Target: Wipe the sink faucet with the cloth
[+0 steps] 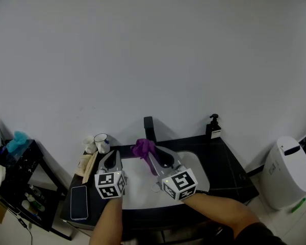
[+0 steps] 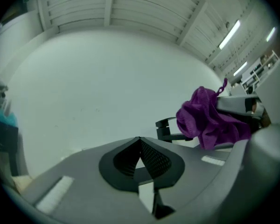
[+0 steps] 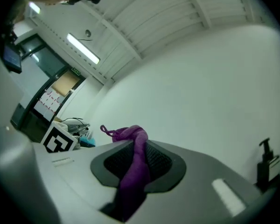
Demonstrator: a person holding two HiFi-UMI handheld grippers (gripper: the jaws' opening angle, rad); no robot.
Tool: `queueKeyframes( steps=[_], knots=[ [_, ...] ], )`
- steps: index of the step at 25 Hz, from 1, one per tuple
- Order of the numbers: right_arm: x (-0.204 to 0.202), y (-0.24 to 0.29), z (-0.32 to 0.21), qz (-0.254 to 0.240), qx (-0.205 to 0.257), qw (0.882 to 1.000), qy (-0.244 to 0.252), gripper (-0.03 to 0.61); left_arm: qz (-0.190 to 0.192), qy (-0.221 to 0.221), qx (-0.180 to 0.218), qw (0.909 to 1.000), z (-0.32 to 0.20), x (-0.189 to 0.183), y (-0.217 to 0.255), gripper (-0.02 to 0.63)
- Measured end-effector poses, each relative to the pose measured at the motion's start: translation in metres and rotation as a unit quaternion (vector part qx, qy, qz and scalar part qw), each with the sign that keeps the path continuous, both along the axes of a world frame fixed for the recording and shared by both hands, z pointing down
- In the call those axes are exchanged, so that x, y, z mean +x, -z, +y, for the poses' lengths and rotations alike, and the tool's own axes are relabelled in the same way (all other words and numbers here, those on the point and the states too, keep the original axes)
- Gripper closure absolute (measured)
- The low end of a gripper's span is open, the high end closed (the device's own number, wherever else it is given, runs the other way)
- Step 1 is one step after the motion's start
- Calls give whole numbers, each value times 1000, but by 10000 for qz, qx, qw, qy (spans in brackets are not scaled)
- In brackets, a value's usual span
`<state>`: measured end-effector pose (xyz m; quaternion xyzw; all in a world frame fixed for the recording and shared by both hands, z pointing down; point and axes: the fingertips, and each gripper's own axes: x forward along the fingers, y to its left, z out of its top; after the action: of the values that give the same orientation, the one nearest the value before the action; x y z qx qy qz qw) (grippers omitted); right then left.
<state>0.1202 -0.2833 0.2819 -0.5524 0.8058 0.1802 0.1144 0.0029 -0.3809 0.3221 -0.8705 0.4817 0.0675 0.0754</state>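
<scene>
purple cloth [image 1: 144, 148]: pinched in the jaws of the right gripper [image 1: 150, 155], bunched up past the tips. in the right gripper view the cloth [image 3: 133, 171] runs as a twisted strip down between the jaws of that gripper [image 3: 135, 146], which are closed on it, with a small loop sticking out at the top.

black faucet [image 1: 150, 129]: upright at the back edge of the sink [image 1: 143, 185]. the cloth sits just in front of it, low down; i cannot tell whether the two touch. in the left gripper view the cloth [image 2: 210, 120] overlaps the right end of the faucet [image 2: 168, 129].

left gripper [image 1: 111, 153]: over the left side of the sink, beside the right gripper and apart from the cloth. its own view shows the left gripper [image 2: 140, 141] with jaws brought together at the tips, nothing between them.

dark desk [image 1: 229, 172]: carries the white sink, a black pump bottle [image 1: 213, 126] at the back right, a white mug [image 1: 101, 143] at the back left, a phone [image 1: 79, 202] lying flat at the front left.

white bin [image 1: 288, 172]: on the floor, right of the desk.
</scene>
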Motion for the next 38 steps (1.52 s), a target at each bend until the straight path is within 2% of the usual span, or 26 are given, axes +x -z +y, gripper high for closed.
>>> queueKeyframes(
  steps=[2, 3, 6, 8, 11, 15, 20, 23, 28, 33, 38],
  knots=[
    [31, 11, 11, 230, 170, 9993, -243, 502, 321, -212, -76, 9992, 5, 7, 6, 597],
    [47, 13, 14, 321, 199, 9985, -389, 502, 353, -255, -45, 9990, 8, 10, 9, 597],
    [83, 5, 13, 458, 56, 9953, -849, 500, 128, -222, 101, 9996, 12, 18, 11, 597],
    [96, -12, 7, 406, -179, 9935, -1049, 500, -28, -152, 93, 9998, 11, 19, 8, 597],
    [104, -41, -7, 232, -772, 9908, -1086, 500, -289, -61, 51, 9996, 10, 22, 0, 597],
    [112, -60, -24, 389, -1299, 9852, -1051, 500, -408, -127, -119, 9990, 7, 30, -9, 597],
    [142, -70, -31, -45, -1760, 9781, -1112, 500, -555, -167, -244, 9980, 6, 39, -17, 597],
    [148, -68, -31, -152, -1759, 9770, -1193, 502, -625, -176, -232, 9976, 8, 40, -19, 597],
    [135, -63, -28, 160, -1562, 9812, -1122, 502, -657, -160, -202, 9975, 8, 39, -18, 597],
    [133, -62, -28, 271, -1535, 9813, -1130, 502, -505, -126, -263, 9983, 6, 34, -17, 597],
    [131, -62, -26, 357, -1520, 9812, -1138, 502, -512, -133, -260, 9983, 7, 35, -17, 597]
  ],
)
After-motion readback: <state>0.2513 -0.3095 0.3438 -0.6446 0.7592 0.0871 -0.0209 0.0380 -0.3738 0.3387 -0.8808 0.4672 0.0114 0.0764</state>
